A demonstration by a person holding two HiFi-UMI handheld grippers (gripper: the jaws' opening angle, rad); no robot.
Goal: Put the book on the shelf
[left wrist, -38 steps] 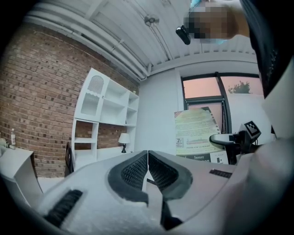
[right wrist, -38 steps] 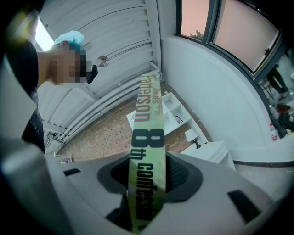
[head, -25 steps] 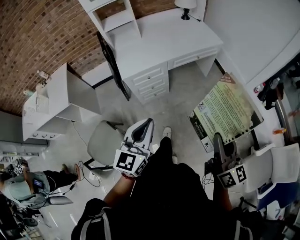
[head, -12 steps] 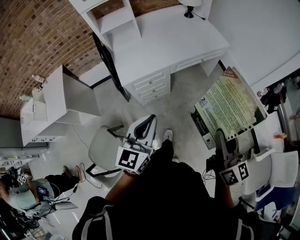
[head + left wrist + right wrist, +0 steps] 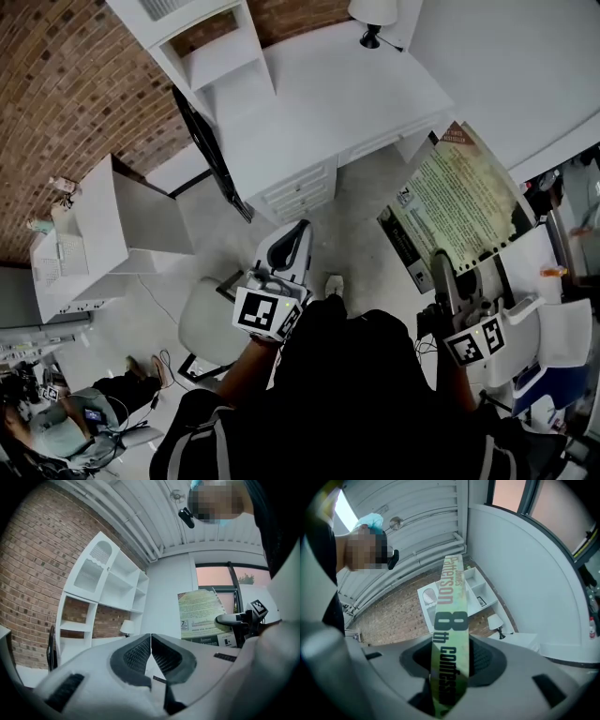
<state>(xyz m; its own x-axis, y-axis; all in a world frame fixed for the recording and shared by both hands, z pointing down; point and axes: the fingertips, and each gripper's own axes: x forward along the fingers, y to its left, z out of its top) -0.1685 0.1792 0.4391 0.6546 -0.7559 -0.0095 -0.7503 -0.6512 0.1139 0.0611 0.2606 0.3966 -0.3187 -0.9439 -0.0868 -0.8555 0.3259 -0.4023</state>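
The book (image 5: 459, 202), a big hardback with a pale green cover, stands on edge in my right gripper (image 5: 439, 270), which is shut on its lower edge at the right of the head view. Seen from the right gripper view, its green spine (image 5: 451, 620) runs up between the two pads. My left gripper (image 5: 287, 251) is held out in front of the person, shut and empty; its pads (image 5: 136, 653) meet in the left gripper view. The white shelf (image 5: 202, 47) stands on the white desk (image 5: 319, 103) against the brick wall, and it also shows as a tall shelf (image 5: 108, 585) with bare compartments.
A lamp (image 5: 370, 14) stands at the desk's far right. A black panel (image 5: 211, 150) leans at the desk's left end. A grey chair (image 5: 208, 323) is just left of the person. A low white cabinet (image 5: 103, 225) stands further left. Another person (image 5: 56, 422) sits on the floor.
The desk and shelf have slid lower and closer in the head view. The book stays in my right gripper, a little nearer the desk. The left gripper stays shut.
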